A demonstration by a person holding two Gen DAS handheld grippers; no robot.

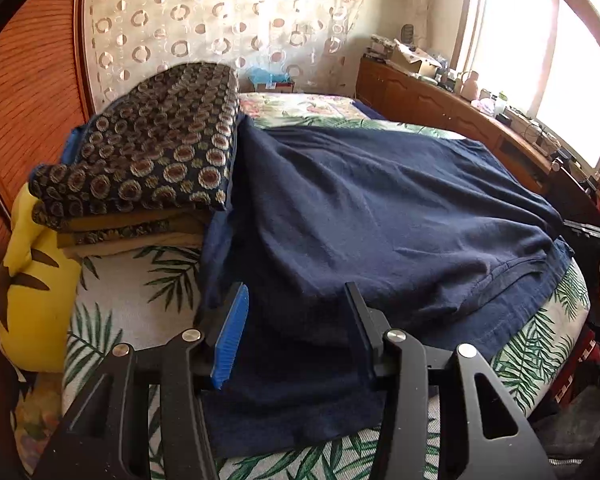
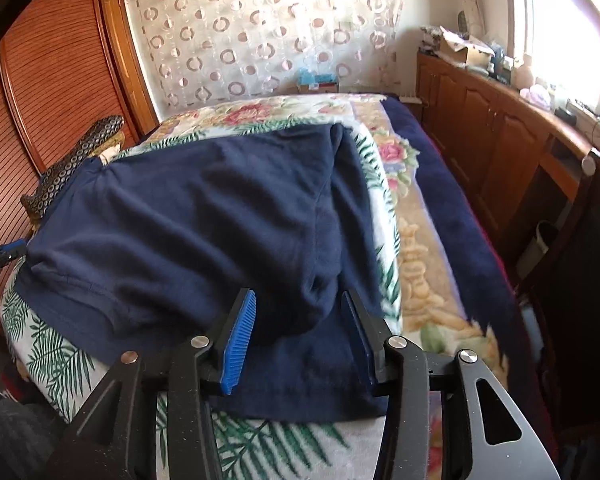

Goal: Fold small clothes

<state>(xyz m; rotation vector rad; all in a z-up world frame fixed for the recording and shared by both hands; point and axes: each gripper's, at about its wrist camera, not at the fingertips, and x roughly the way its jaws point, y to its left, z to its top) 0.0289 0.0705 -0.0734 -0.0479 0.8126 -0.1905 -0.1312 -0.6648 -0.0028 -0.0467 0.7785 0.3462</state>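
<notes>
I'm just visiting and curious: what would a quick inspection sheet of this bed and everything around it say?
Surface: bed cover with a green leaf print.
Job's things: navy garment spread on the bed, its near edge folded over.
Clutter: stack of folded patterned fabric; yellow cushion.
Grippers: left hand-held gripper and right hand-held gripper both open over the garment's near edge, pads not pressing it.
Cables: nothing seen clearly.
Surroundings: wooden cabinet with oddments under a bright window; curtain with a ring pattern.
</notes>
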